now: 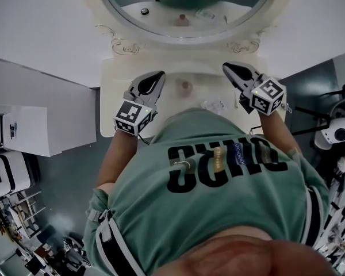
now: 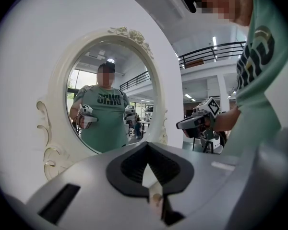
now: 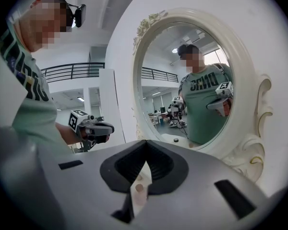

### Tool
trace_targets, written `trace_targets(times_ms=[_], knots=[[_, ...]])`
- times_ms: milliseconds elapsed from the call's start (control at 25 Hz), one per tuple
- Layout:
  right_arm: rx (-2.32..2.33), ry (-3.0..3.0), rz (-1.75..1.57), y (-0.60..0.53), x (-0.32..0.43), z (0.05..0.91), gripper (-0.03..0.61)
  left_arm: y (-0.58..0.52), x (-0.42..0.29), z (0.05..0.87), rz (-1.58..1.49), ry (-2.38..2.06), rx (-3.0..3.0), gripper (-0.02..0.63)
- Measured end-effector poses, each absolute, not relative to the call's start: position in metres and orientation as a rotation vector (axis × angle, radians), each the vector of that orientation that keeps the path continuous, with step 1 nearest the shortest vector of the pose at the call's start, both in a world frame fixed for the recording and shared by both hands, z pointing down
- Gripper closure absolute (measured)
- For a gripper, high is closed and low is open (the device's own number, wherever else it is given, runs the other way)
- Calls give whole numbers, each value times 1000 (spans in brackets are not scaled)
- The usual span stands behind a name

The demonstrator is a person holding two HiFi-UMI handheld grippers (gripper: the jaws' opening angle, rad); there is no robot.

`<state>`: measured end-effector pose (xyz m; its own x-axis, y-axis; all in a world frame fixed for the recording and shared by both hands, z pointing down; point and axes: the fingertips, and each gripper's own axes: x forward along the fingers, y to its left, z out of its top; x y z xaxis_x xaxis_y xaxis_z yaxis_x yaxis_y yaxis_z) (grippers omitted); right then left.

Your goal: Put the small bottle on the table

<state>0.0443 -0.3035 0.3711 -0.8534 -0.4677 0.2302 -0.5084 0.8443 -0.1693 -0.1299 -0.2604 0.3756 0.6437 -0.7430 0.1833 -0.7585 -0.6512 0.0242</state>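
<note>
**On the counter (image 1: 112, 79): small bottle (image 1: 185, 87) sits free between both grippers**

Below the oval mirror (image 1: 178, 38) we see the small bottle on the pale counter. It's a tiny pinkish thing with a round, brownish top, and its twin shows in the glass. We've got the left gripper (image 1: 160, 76) just to its left and the right gripper (image 1: 227, 67) off to its right, neither touching it. Both sets of fingers are pressed together, with nothing between them. A crumpled clear wrapper (image 1: 214, 105) lies near the bottle.
</note>
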Motion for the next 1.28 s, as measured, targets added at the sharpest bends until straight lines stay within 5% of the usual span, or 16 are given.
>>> trace_targets(times_ms=[1280], knots=[[711,-2794,242,-294,39,380,584,-256,-135,384,253,-1285,2697,604]])
